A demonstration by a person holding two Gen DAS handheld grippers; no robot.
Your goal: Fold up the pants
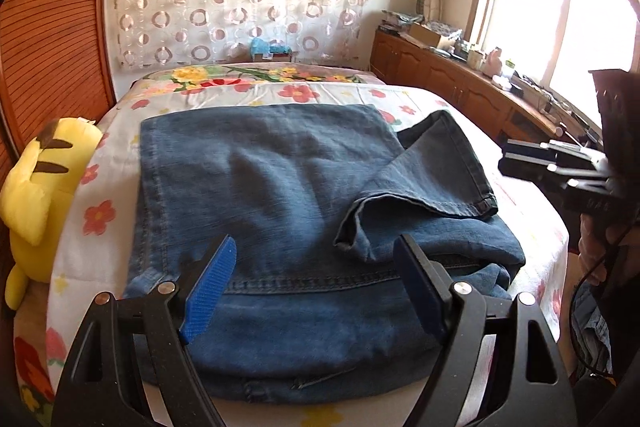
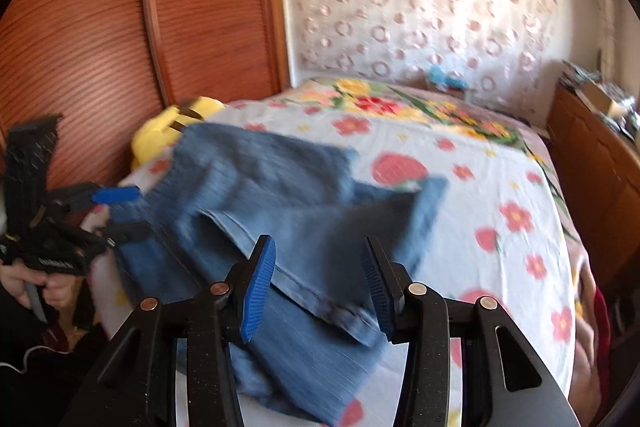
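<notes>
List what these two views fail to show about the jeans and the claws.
- Jeans near edge: left wrist view, covered by the left claw and cut off by the frame bottom.
- Jeans fold and seams: right wrist view, motion blur.
- Whether either claw touches the denim: both open, contact unclear.
- Right claw in the left wrist view: cut off by the right edge.
- Plush: face hidden, turned away.
</notes>
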